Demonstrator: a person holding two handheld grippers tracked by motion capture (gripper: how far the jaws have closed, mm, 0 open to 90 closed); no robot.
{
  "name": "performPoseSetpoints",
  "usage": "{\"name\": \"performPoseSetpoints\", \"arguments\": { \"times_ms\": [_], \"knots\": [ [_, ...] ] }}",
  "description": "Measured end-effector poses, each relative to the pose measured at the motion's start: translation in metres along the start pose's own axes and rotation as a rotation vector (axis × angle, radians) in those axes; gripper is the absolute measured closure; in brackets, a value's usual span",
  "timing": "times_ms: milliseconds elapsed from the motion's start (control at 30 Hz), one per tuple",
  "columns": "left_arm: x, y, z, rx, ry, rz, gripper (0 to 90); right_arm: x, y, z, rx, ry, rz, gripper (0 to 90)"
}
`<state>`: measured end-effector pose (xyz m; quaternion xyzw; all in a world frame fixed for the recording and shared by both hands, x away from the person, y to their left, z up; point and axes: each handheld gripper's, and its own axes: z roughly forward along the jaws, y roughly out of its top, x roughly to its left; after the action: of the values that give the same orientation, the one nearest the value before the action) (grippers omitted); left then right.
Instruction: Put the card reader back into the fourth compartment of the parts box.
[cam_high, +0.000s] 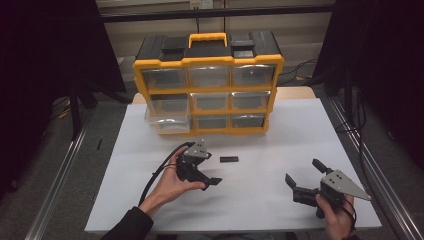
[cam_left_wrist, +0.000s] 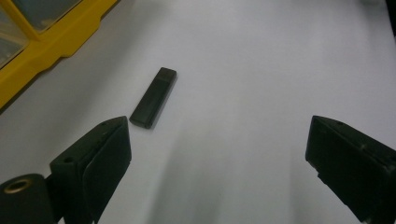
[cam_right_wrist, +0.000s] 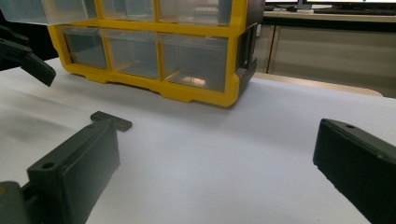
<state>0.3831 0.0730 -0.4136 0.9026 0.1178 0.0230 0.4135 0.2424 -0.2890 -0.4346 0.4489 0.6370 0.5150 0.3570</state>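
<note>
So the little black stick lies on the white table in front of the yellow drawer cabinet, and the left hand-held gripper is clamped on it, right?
Not clamped. The left gripper view shows the left hand-held gripper open, jaws wide apart, with the black stick lying free on the white table ahead of it, in front of the yellow drawer cabinet.

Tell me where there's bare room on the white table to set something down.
The table is bare between the left gripper and the right gripper, and along the right side from the drawer organizer down to the right gripper. The far left is tighter: a pulled-out drawer overhangs it, and the black stick lies just past the left gripper.
</note>
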Motion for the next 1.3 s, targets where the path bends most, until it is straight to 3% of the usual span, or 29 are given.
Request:
{"name": "performPoseSetpoints", "arguments": {
  "times_ms": [433,633,867,1300],
  "knots": [
    [0.011,0.02,0.028,0.067,0.006,0.066,10.8,0.0,0.0,0.0,0.002,0.002,0.0,0.0],
    [0.019,0.027,0.038,0.108,0.004,0.088,17.5,0.0,0.0,0.0,0.003,0.003,-0.004,0.0],
    [0.031,0.03,0.05,0.142,-0.021,0.048,25.9,0.0,0.0,0.0,0.002,0.007,-0.005,0.0],
    [0.044,0.031,0.066,0.177,-0.025,0.048,40.2,0.0,0.0,0.0,0.003,0.009,-0.007,0.0]
  ]
}}
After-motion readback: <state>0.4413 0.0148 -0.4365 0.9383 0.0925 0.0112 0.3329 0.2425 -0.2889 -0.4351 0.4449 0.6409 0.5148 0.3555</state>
